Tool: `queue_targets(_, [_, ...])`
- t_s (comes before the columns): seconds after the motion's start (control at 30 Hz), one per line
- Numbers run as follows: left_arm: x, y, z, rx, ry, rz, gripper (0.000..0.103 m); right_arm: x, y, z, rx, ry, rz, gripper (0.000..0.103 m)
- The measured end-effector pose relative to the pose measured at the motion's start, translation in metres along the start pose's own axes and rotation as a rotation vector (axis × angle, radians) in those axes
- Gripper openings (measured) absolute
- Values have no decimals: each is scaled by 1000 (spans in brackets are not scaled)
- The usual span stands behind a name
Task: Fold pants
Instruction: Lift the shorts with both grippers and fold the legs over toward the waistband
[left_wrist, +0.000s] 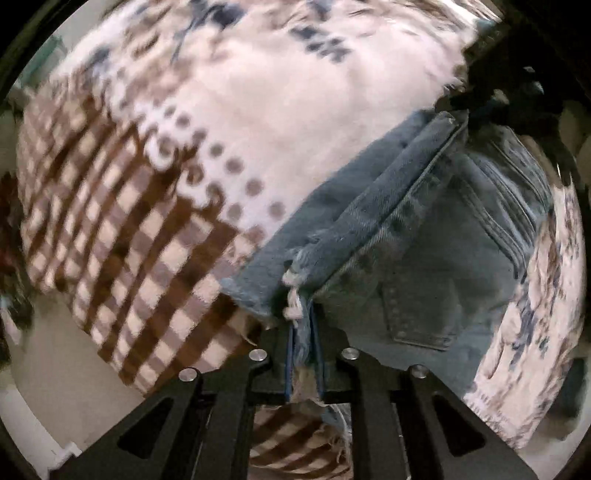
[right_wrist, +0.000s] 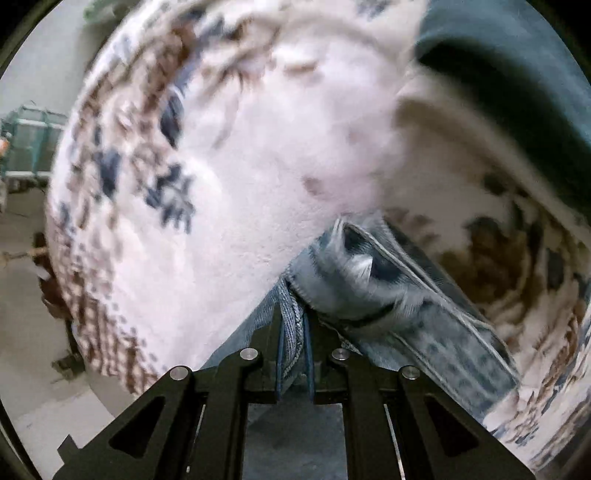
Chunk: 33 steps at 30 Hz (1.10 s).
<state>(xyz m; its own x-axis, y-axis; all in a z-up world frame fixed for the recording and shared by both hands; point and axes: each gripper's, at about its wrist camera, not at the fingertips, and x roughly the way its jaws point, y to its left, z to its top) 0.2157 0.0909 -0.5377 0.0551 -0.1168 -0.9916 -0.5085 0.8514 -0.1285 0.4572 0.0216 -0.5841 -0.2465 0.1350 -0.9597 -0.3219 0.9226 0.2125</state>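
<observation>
The left hand-held gripper (left_wrist: 304, 343) is clenched on the frayed hem of a pair of light blue denim jeans (left_wrist: 424, 240), white threads bunching just ahead of its closed jaws. From there the jeans stretch away toward the upper right, seam and back pocket showing, over a white blanket (left_wrist: 258, 103) patterned with brown checks, dots and blue motifs. In the right wrist view, the right hand-held gripper (right_wrist: 295, 347) is likewise clamped on a stitched edge of the jeans (right_wrist: 406, 302), which run to the lower right across the same blanket (right_wrist: 258, 177). Both views are motion-blurred.
</observation>
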Motion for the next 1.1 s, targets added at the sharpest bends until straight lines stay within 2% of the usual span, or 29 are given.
queue_targets(0.03, [-3,9,1,-39,-4,-15,22,5,2,5,3,15,3,22])
queue_targets(0.07, [-8,14,1,-58,-22,-18,34,8,2,7,3,25,23,43])
queue_targets(0.1, [-18,20,-1,-63,-55,-22,47,6,3,9,-1,36,90,65])
queue_targets(0.13, [-24,24,-2,-64,-71,-18,56,2,3,9,-6,31,130,74])
queue_targets(0.17, [-30,29,-4,-74,-82,-9,80,-5,3,7,-11,18,150,79])
queue_targets(0.2, [-36,33,-5,-84,-93,-12,93,-15,2,3,-24,4,167,79])
queue_targets(0.37, [-53,29,-21,-132,-121,-66,93,-50,-21,-23,-20,-49,154,79])
queue_targets(0.47, [-36,13,-18,-114,-107,-66,93,-62,-54,-42,45,-54,172,79])
queue_targets(0.57, [-9,4,-1,-99,-77,56,93,-57,-92,-61,81,-31,158,79])
queue_targets(0.63, [1,25,11,-162,-66,169,93,-51,-114,-71,110,-17,126,79])
queue_targets(0.73, [-1,63,18,-300,-67,182,93,-45,-143,-81,139,-7,103,79])
queue_targets(0.8, [-6,78,18,-331,-70,242,93,-39,-158,-85,154,-6,100,79])
queue_targets(0.83, [-9,80,16,-336,-70,240,93,-37,-166,-87,171,-8,98,79])
queue_targets(0.9, [-17,81,7,-361,-79,204,93,-30,-175,-90,194,-6,119,79])
queue_targets(1.0, [-35,67,-25,-384,-108,102,93,-22,-181,-91,206,-4,221,79])
queue_targets(1.1, [-31,48,-63,-456,-39,-83,93,-15,-176,-91,169,-13,300,79])
